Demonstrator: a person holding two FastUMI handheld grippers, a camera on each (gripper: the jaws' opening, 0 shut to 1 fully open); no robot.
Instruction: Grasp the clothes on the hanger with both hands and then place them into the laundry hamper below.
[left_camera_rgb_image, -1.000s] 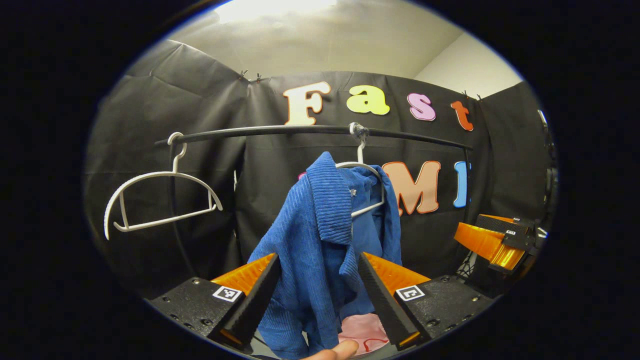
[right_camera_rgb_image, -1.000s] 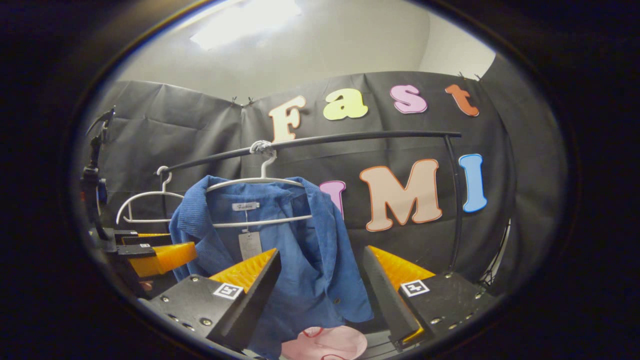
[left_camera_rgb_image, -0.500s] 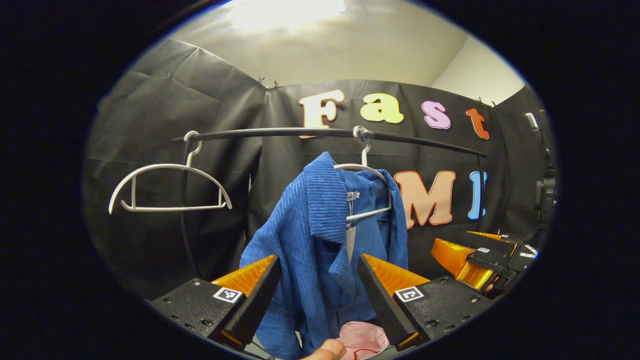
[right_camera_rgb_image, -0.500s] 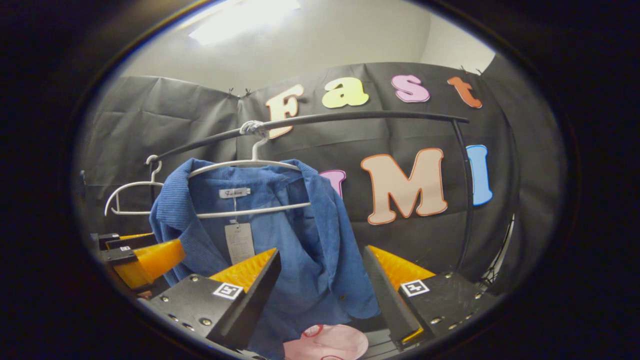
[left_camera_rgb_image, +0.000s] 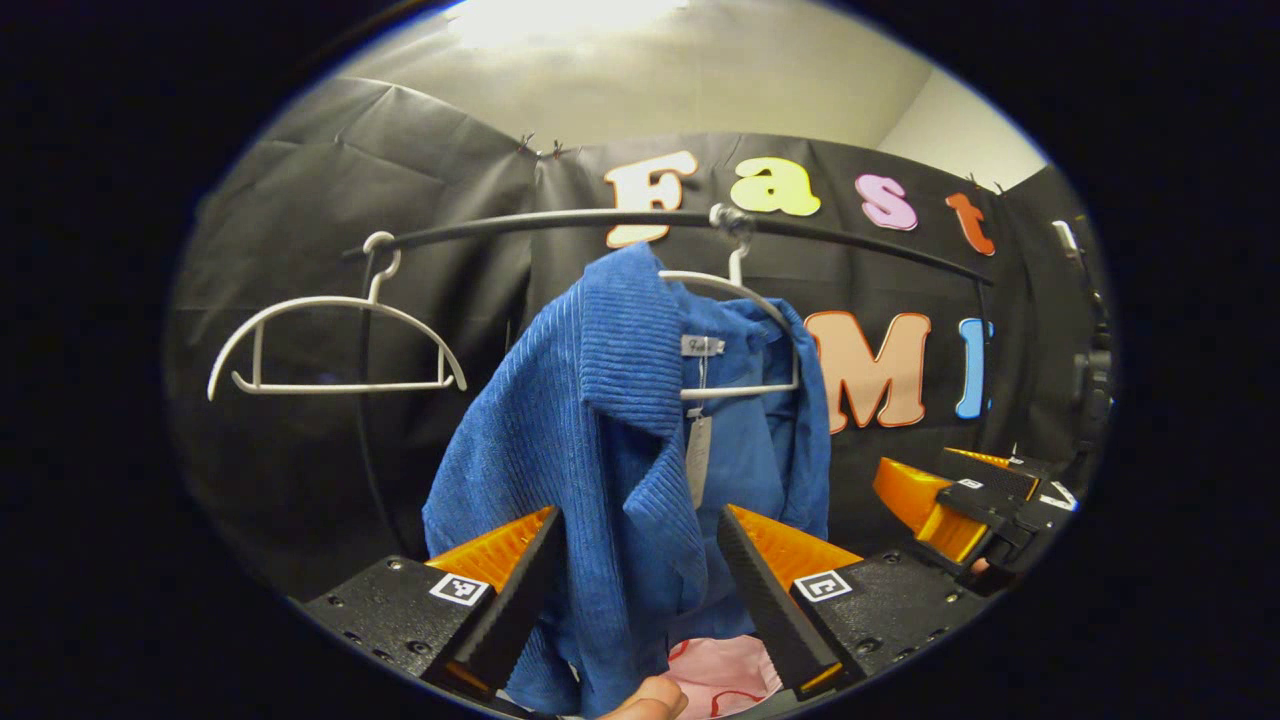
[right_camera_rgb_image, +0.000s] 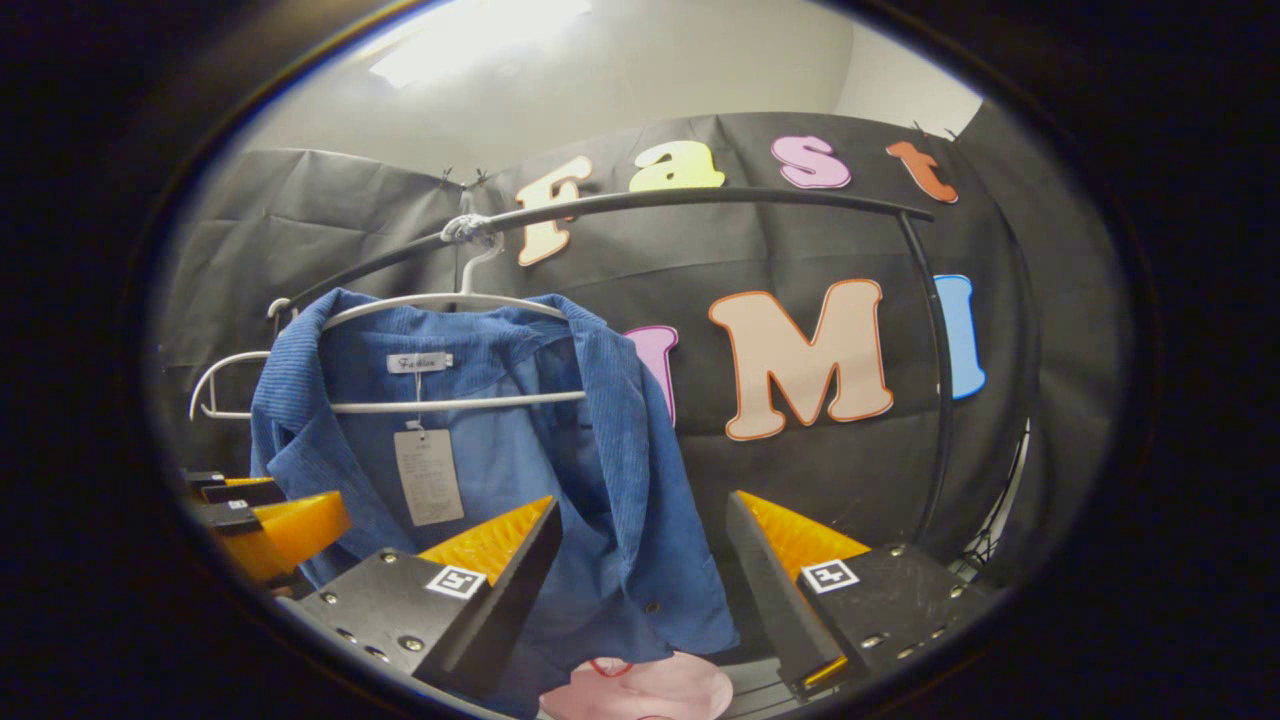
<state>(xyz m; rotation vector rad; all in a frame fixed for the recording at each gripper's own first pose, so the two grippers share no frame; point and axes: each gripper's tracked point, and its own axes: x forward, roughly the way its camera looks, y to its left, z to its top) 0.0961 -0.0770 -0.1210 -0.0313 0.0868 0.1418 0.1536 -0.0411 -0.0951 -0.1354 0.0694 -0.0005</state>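
A: Where is the blue corduroy shirt (left_camera_rgb_image: 600, 420)?

B: On the white hanger (right_camera_rgb_image: 440, 350) on the rail (right_camera_rgb_image: 700, 200). Both the left claw (left_camera_rgb_image: 635, 560) and right claw (right_camera_rgb_image: 640, 560) gape empty before it.

A: Advice?

B: Each claw should probably pinch a shoulder, then lift clear.

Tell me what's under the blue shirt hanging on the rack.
Below the blue shirt sits something pink with a red line on it, seen in both views; the shirt's hem and each tool cover most of it, so whether it is the hamper or clothing cannot be told.
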